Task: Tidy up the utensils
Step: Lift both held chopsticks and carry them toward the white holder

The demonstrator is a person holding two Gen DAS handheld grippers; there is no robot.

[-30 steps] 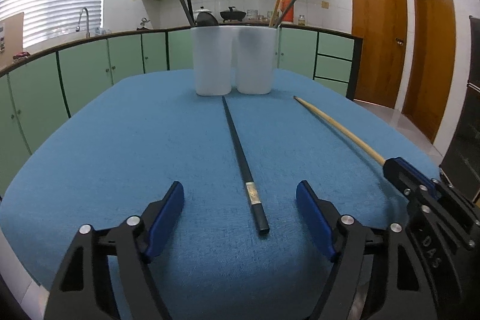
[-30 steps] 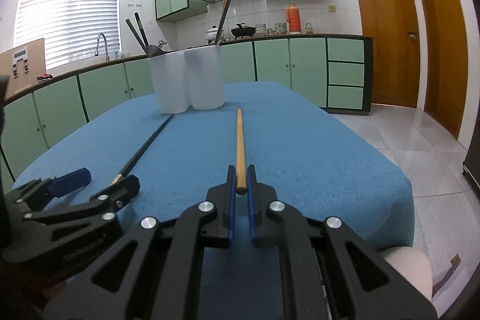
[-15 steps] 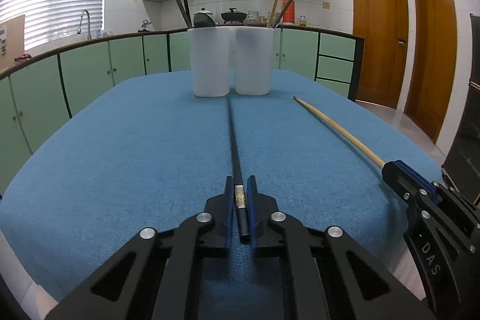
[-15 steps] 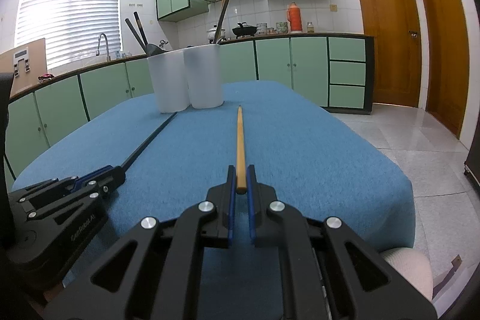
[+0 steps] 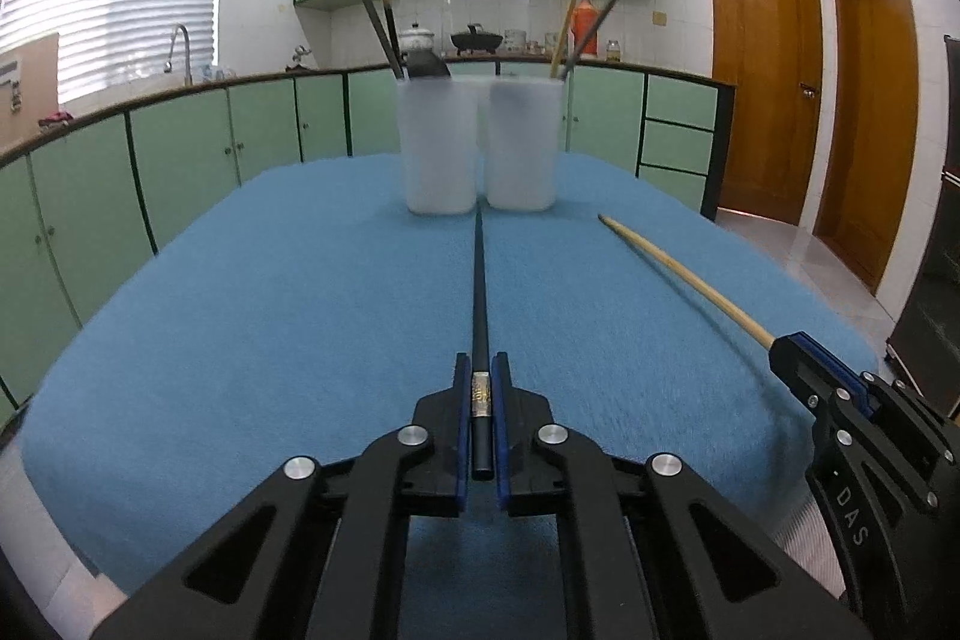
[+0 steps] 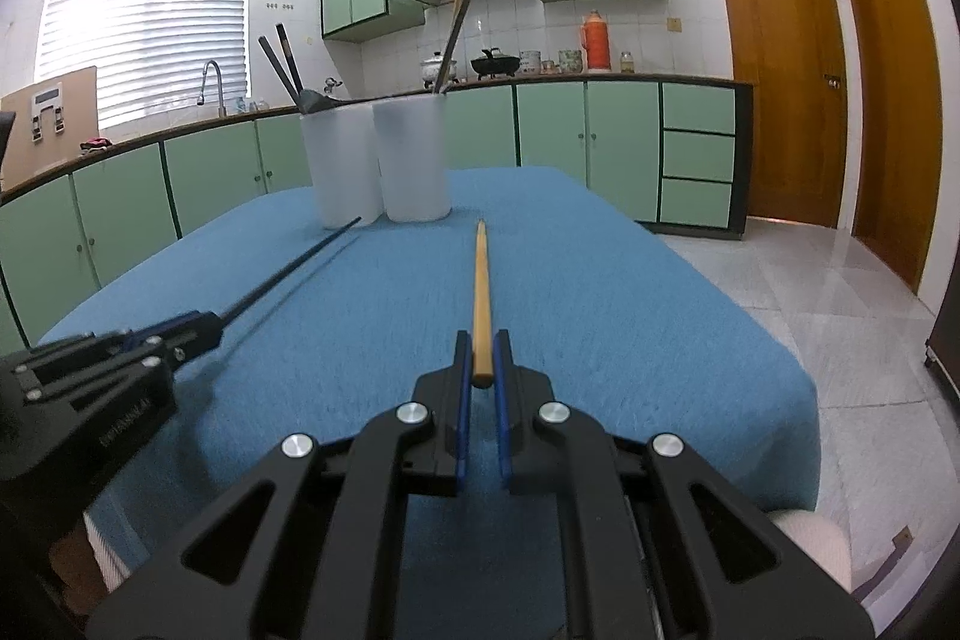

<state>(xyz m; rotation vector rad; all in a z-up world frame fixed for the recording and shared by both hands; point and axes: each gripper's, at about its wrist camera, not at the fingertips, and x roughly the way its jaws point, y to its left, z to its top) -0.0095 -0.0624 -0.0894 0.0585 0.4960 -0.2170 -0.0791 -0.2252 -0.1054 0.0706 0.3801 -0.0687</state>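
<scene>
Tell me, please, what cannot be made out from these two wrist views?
- Lower ends of the utensils standing in the two white holders: both views, hidden by the frosted walls.
- Pattern on the black chopstick's band: left wrist view, too small.
- The person's hands: both views, outside the frame behind the cameras.
- Whether the wooden chopstick is lifted off the blue tablecloth: neither view settles it.

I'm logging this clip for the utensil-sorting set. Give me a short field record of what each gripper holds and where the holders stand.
left gripper: shut on black chopstick
right gripper: shut on wooden chopstick
chopstick tips: both point toward the cups
left cup: holds dark utensils
right cup: holds a wooden and a dark stick
cups: side by side at far end of blue tablecloth
</scene>
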